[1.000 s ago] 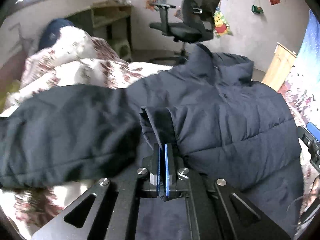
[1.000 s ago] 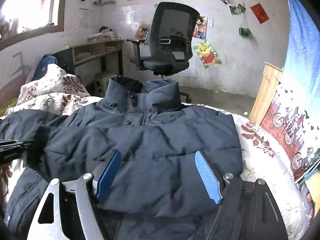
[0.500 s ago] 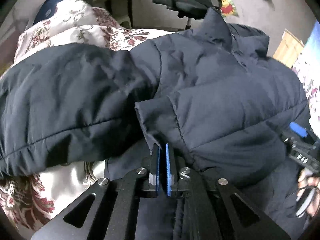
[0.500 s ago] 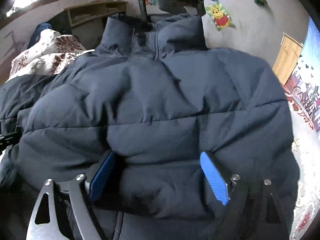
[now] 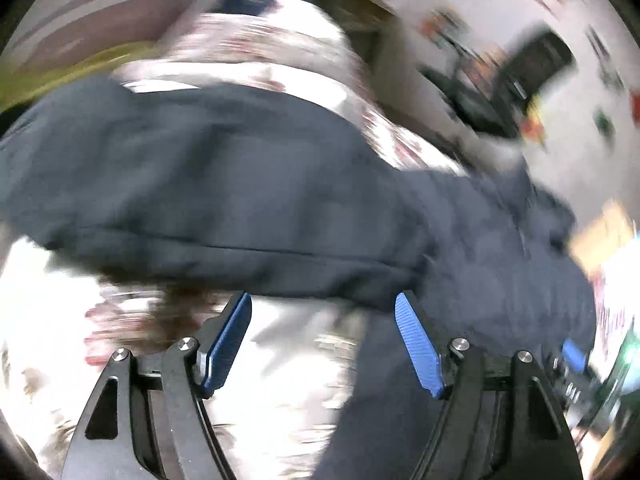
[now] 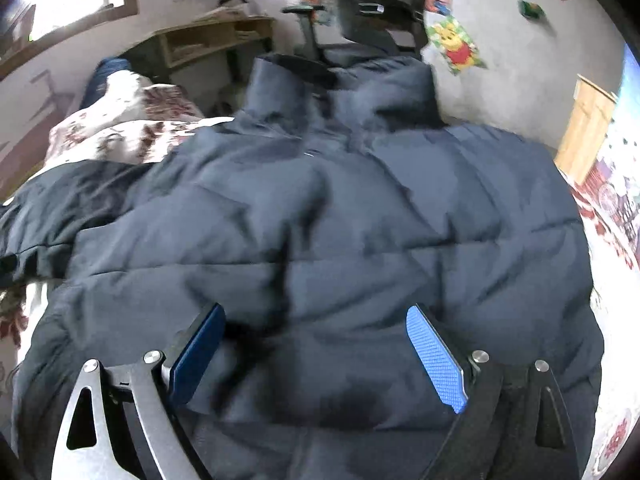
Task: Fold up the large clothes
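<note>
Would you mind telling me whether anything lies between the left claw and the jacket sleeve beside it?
Nothing visible does. The left claw, just opened and empty, hovers over bare floral bedding, and the dark jacket's sleeve lies right past its fingertips with no object between them.

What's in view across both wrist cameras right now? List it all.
puffer jacket: 1, navy, spread on the bed, collar toward the chair
jacket sleeve: 1, navy, stretched out to the side over the bedding
floral quilt: 1, white with red, bunched behind the sleeve
office chair: 1, black, behind the collar
wooden desk: 1, against the wall
bear sticker: 1, yellow and red, wall
left gripper: blue pads, open, empty
right gripper: blue pads, open, over the jacket
</note>
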A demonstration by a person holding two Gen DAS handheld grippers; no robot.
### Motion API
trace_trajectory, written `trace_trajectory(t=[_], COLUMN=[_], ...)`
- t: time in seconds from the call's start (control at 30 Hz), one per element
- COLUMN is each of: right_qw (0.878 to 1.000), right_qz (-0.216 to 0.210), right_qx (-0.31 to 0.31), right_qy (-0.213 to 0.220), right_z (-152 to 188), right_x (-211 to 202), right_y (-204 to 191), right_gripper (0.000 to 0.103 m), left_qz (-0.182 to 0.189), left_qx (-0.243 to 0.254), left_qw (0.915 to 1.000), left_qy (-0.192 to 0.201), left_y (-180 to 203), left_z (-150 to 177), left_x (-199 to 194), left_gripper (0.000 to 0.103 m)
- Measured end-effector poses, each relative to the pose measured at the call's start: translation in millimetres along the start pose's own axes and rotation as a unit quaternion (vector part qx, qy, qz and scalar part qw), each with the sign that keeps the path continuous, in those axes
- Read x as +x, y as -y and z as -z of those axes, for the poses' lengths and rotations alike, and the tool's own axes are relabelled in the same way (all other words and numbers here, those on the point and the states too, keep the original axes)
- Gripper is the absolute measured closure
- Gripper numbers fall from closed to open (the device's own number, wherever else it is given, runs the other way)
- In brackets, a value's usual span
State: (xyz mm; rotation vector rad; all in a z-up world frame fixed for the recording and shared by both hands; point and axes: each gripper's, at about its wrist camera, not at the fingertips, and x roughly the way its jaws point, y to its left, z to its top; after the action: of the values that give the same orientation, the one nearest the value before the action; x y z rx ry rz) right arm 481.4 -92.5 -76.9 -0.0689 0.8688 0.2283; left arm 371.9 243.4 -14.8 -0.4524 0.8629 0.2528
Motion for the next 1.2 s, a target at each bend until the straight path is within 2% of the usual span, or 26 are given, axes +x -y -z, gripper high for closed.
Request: trace_trajectory(t=[0.07, 0.13, 0.23, 0.3, 0.4, 0.43, 0.5, 0.53, 0.6, 0.67, 0.8, 0.97, 1.1, 1.2], right_qw=[1.000, 1.000, 0.999, 0.999, 0.999, 0.999, 0.999, 0.999, 0.999, 0.999, 0.999, 0.999, 0.999, 0.999], right_qz=[-0.012, -0.021, -0.021, -0.018, 0.001, 0.007, 0.009, 0.008, 0.003, -0.004, -0.011, -0.015, -0.020, -0.029], right_qx=[-0.009, -0.019, -0.033, -0.036, -0.044, -0.046, -0.046, -0.045, -0.043, -0.042, -0.042, -0.039, -0.035, -0.027], right_qy=[0.004, 0.006, 0.001, -0.008, -0.022, -0.022, -0.021, -0.021, -0.020, -0.021, -0.020, -0.015, 0.001, 0.025], right_z=[-2.9, -4.8, -7.6, -8.7, -9.4, -9.9, -9.9, -11.0, -10.8, -8.9, -3.1, -0.7, 1.6, -1.6], right_x=[-1.0, -1.2, 10.7, 23.4, 37.8, 40.1, 42.6, 44.0, 44.3, 44.4, 34.4, 23.0, 10.8, -1.5], right_y=[-10.4, -24.4, -40.3, -48.6, -53.3, -57.8, -59.3, -60.3, -59.9, -53.2, -41.0, -33.5, -26.9, -22.9], right_gripper=[0.011, 0.011, 0.010, 0.010, 0.005, 0.004, 0.002, 0.002, 0.002, 0.002, 0.002, 0.002, 0.002, 0.002], left_qz=[-0.026, -0.063, -0.104, -0.096, -0.098, -0.099, -0.124, -0.136, -0.153, -0.169, -0.184, -0.171, -0.136, -0.079], left_qx=[-0.055, -0.117, -0.177, -0.205, -0.209, -0.204, -0.183, -0.169, -0.137, -0.102, -0.053, 0.014, 0.059, 0.097], left_qw=[0.9978, 0.9900, 0.9767, 0.9711, 0.9692, 0.9699, 0.9711, 0.9719, 0.9733, 0.9731, 0.9698, 0.9658, 0.9637, 0.9626], left_qy=[0.025, 0.049, 0.064, 0.076, 0.086, 0.089, 0.090, 0.090, 0.104, 0.119, 0.151, 0.195, 0.222, 0.240], left_y=[-37.0, -77.8, -124.7, -147.6, -161.5, -161.2, -152.7, -149.4, -141.3, -127.5, -97.8, -58.8, -21.3, 14.3], left_z=[-8.5, -16.9, -31.5, -40.4, -49.9, -52.3, -55.1, -56.0, -53.2, -49.9, -46.5, -43.6, -47.0, -48.5], left_x=[-18.4, -34.7, -45.3, -48.7, -49.7, -49.3, -45.9, -45.8, -47.2, -49.9, -50.4, -71.3, -87.8, -101.4], left_gripper=[0.033, 0.032, 0.031, 0.031, 0.034, 0.036, 0.058, 0.063, 0.085, 0.093, 0.097, 0.098, 0.099, 0.099])
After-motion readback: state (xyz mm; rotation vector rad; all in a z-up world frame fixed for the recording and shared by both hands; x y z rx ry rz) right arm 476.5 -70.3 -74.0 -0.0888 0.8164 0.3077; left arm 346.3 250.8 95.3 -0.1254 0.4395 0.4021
